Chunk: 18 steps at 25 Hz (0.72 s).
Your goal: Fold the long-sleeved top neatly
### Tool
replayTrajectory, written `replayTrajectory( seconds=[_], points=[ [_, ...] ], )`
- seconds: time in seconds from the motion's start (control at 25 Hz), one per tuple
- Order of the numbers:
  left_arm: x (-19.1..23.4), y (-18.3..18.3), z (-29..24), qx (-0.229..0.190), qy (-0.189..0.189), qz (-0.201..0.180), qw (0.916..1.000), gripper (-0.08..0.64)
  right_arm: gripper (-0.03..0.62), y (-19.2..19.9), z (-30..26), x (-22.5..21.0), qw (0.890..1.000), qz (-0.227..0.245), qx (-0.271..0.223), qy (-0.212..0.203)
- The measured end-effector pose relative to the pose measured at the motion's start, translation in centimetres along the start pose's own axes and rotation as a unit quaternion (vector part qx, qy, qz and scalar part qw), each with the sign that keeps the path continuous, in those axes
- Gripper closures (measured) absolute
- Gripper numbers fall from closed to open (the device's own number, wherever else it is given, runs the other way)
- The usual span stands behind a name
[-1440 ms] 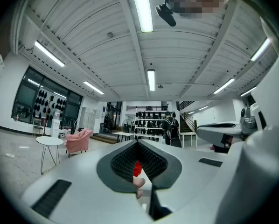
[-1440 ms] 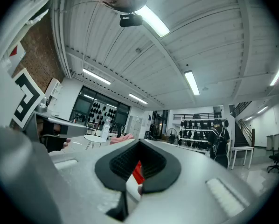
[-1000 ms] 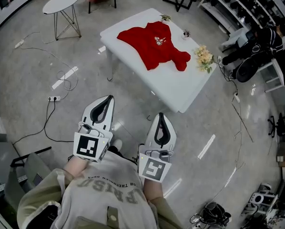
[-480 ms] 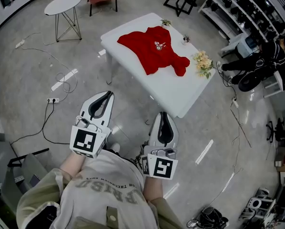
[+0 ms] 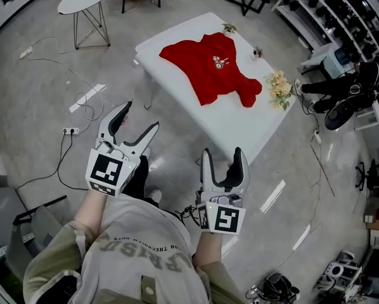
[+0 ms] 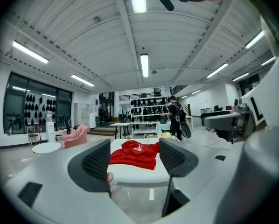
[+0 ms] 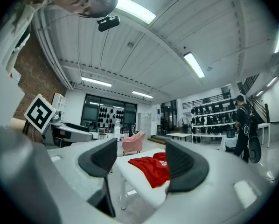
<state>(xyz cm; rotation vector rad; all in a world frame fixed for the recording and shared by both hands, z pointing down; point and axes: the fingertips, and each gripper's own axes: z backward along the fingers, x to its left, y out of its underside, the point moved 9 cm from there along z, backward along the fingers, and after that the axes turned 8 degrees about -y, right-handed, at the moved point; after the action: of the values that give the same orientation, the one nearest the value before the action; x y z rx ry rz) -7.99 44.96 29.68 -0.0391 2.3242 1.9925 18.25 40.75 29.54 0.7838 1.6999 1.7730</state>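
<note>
Both claws have just been opening and now stand wide and empty, the left claw [image 5: 141,116] beside the right claw [image 5: 221,152]. We are only approaching: the red top [image 5: 211,65] lies spread on the far tabletop [image 5: 234,122]. Next, we judge, comes reaching a sleeve.

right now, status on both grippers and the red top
Left gripper and right gripper jaws just opened, both empty. Red top spread on white table, ahead, not reached. Nothing in the way.
</note>
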Motion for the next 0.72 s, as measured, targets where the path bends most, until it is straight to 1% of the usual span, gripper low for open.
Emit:
replayTrajectory(
  seconds=[0.2,0.36,0.52,0.72],
  points=[
    [2.7,0.8,-6.3,0.023,0.019,-0.002,0.9996,0.25,0.279,1.7,-5.6,-1.4,0.999,0.002,0.033,0.013],
    [5.2,0.7,-12.0,0.043,0.048,-0.014,0.9978,0.25,0.279,2.2,-10.3,-2.6,0.998,0.004,0.054,0.036],
    [7.4,0.8,-17.5,0.063,0.09,-0.03,0.9935,0.25,0.279,2.8,-14.6,-3.7,0.995,0.004,0.076,0.07],
    [9.7,1.9,-22.8,0.089,0.133,-0.054,0.9857,0.25,0.279,4.4,-18.9,-4.7,0.989,0.009,0.107,0.098]
  ],
)
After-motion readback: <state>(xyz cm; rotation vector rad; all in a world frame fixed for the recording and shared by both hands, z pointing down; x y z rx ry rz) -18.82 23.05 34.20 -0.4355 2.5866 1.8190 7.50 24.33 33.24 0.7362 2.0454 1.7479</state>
